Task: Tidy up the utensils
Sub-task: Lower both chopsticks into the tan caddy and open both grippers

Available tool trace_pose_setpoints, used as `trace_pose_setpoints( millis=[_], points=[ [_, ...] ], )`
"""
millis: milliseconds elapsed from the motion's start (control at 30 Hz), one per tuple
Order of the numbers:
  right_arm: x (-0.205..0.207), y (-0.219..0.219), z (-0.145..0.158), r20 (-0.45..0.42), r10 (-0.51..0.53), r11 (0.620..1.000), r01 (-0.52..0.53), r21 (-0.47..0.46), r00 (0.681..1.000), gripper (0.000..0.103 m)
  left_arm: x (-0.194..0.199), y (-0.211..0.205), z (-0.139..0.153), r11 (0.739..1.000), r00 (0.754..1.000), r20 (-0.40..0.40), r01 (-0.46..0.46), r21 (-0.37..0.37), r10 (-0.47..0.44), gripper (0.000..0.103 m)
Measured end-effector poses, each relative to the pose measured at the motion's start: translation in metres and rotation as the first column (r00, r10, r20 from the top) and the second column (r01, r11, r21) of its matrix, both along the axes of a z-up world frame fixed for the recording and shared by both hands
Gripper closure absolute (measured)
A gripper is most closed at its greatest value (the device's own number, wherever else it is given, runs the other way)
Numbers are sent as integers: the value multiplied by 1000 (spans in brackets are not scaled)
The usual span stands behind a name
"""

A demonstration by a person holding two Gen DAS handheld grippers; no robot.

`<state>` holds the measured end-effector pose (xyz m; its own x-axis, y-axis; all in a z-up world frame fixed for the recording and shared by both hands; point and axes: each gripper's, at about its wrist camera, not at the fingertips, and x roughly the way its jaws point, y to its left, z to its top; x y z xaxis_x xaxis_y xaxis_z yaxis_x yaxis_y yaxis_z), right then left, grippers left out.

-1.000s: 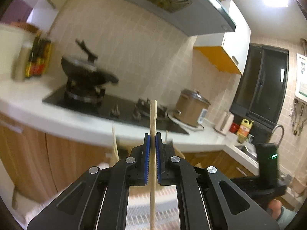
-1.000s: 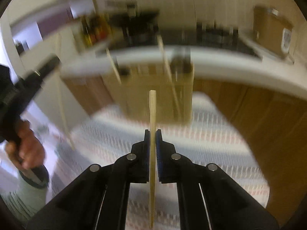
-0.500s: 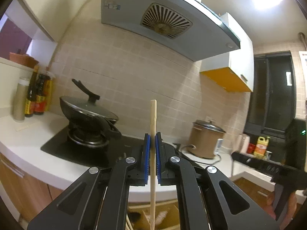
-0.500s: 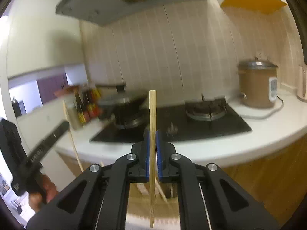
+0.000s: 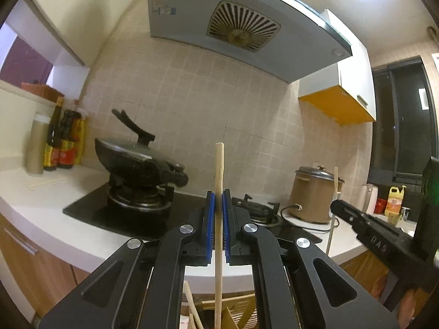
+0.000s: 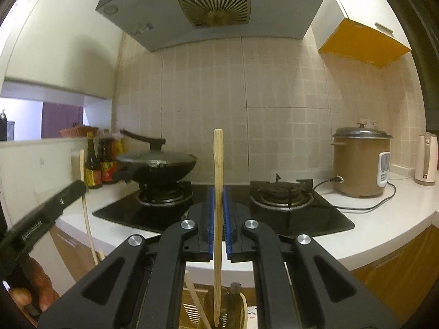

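**Chopsticks up, holder waiting below**

Chopsticks stand upright, one pinched in the left gripper [image 5: 216,203], one in the right gripper [image 6: 218,201], high before the stove [image 6: 219,211]. Wooden holder [image 6: 192,309] sits beneath: lower each stick [image 6: 218,192] vertically, tip first, releasing only once inside.

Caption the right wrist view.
Right gripper clamps an upright pale wooden chopstick before the black glass gas stove.
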<state>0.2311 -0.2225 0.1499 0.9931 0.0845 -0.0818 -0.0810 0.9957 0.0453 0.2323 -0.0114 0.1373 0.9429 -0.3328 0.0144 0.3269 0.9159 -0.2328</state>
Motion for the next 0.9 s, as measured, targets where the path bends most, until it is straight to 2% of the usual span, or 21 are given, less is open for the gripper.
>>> trace_pose_setpoints(
  millis=[300,333,400,433,467,500,533,600,667,767,900],
  points=[
    [2,-5,-25,-71,4,1000,-3,16,997,98,4,-1,-10,1000,999,-33,2,20,-1,98],
    [-1,-4,-26,-83,11,1000,-11,7,997,98,2,0,-10,1000,999,-39,4,19,-3,96],
    [-7,-5,-28,-107,31,1000,-31,6,994,96,-2,2,-9,1000,999,-51,11,15,-11,78],
    [-11,-5,-28,-119,39,999,-39,8,992,94,-5,4,-8,1000,998,-55,12,12,-11,73],
    [-15,-6,-28,-128,42,999,-41,9,991,87,-10,7,-8,1000,998,-63,16,9,-16,69],
    [-21,-7,-28,-136,44,999,-42,12,990,78,-15,10,-7,1000,997,-72,21,7,-21,68],
    [-27,-8,-29,-141,48,999,-46,18,989,74,-18,11,-7,1000,997,-76,23,7,-22,68],
    [-42,-11,-29,-147,45,999,-42,26,988,53,-30,15,-6,1000,996,-87,27,11,-26,62],
    [-55,-13,-29,-149,41,999,-37,26,988,48,-44,19,-5,999,995,-98,34,26,-31,57],
    [-76,-9,-33,-180,51,999,-51,8,982,46,-66,20,-4,998,993,-110,38,51,-32,54],
    [-108,-4,-42,-202,50,999,-52,-3,978,33,-97,21,-9,997,993,-116,44,61,-36,37]
  ],
)
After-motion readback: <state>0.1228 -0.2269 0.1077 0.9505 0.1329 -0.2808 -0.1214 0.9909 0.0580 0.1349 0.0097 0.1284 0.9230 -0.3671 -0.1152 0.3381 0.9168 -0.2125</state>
